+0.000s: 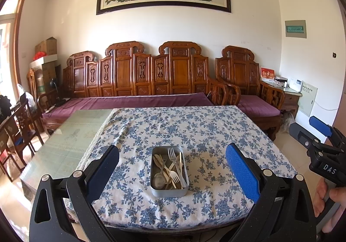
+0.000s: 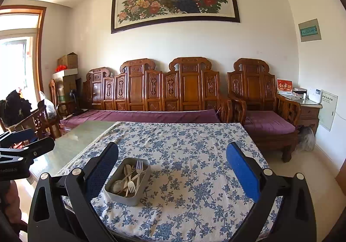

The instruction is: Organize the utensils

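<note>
A grey metal tin (image 1: 169, 192) sits on the blue floral tablecloth (image 1: 194, 131) near the table's front edge. It holds a jumble of metal forks (image 1: 173, 155), pale wooden utensils (image 1: 163, 166) and a metal spoon (image 1: 159, 179). My left gripper (image 1: 173, 168) is open and empty, held above and in front of the tin, fingers either side of it in view. In the right wrist view the tin (image 2: 127, 196) lies left of centre. My right gripper (image 2: 173, 168) is open and empty, held to the tin's right. The right gripper also shows in the left wrist view (image 1: 320, 133).
The cloth covers the right part of a glass-topped table (image 1: 64, 140). A carved wooden sofa (image 1: 138, 82) with purple cushions stands behind, an armchair (image 1: 248, 90) at the right, wooden chairs (image 1: 19, 129) at the left. The left gripper shows at the right wrist view's left edge (image 2: 19, 153).
</note>
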